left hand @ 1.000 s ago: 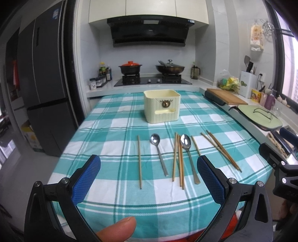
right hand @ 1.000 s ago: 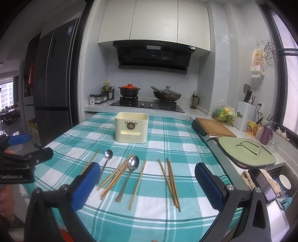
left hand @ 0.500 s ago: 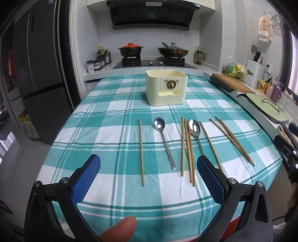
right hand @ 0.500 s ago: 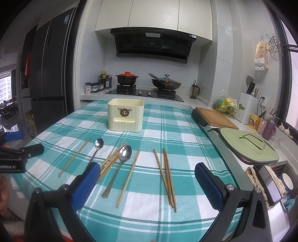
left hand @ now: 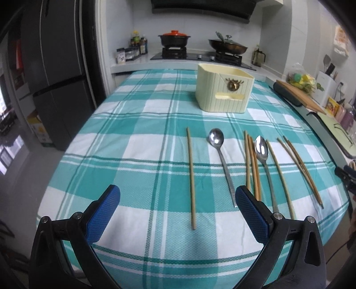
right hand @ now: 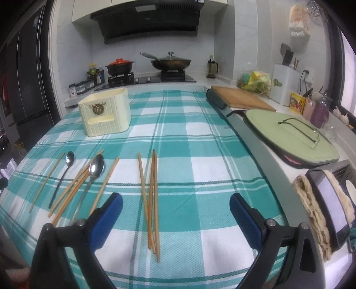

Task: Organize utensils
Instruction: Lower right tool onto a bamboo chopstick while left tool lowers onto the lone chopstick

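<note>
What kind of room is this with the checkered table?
It looks like a home kitchen. There is a stove at the back with a lidded wok and a red-lidded pot on it, a range hood above, and a tall dark fridge beside the table.

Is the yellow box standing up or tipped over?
Standing up. The yellow box sits flat on the tablecloth with its open top facing up.
</note>
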